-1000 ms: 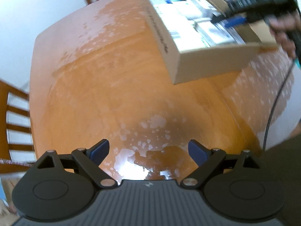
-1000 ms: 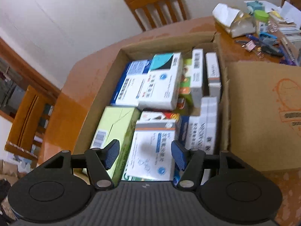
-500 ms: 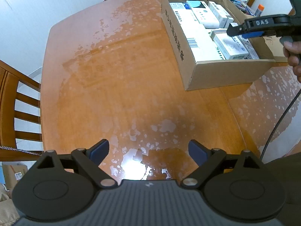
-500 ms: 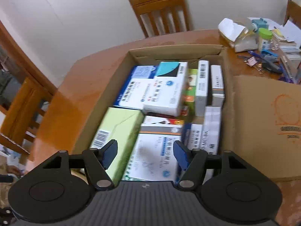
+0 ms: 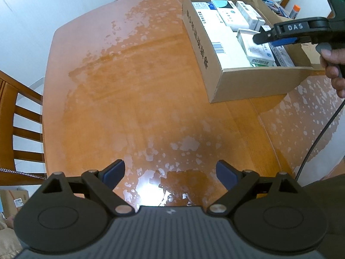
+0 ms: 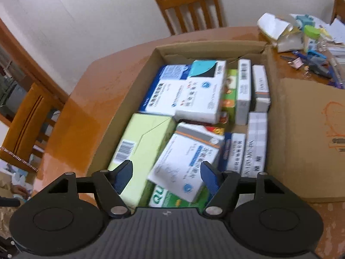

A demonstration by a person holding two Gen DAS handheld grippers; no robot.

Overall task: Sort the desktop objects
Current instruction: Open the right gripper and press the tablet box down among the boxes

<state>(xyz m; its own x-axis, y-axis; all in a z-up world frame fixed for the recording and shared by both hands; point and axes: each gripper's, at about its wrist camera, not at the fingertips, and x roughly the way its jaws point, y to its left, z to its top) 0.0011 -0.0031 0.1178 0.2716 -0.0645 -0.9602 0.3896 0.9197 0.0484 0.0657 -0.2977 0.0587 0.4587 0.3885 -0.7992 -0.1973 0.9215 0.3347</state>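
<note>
A cardboard box [image 5: 254, 84] full of medicine cartons stands at the table's far right; it also shows in the right wrist view [image 6: 131, 99]. My right gripper [image 6: 166, 174] is open and empty, hovering over the box's near end above a white carton [image 6: 185, 161] beside a pale green carton [image 6: 144, 142]. In the left wrist view the right gripper [image 5: 267, 40] hangs over the box. My left gripper [image 5: 170, 172] is open and empty above the bare wooden table [image 5: 129, 99].
Wooden chairs stand at the far side [image 6: 189, 10] and the left [image 5: 19, 118]. Clutter of papers, clips and small bottles [image 6: 306, 43] lies beyond the box. The box's flap [image 6: 308, 138] lies open to the right. A black cable [image 5: 317, 140] hangs at the right.
The left gripper has pulled back and up, so more of the table shows. The right gripper has drawn back slightly over the box. Both stay open.
</note>
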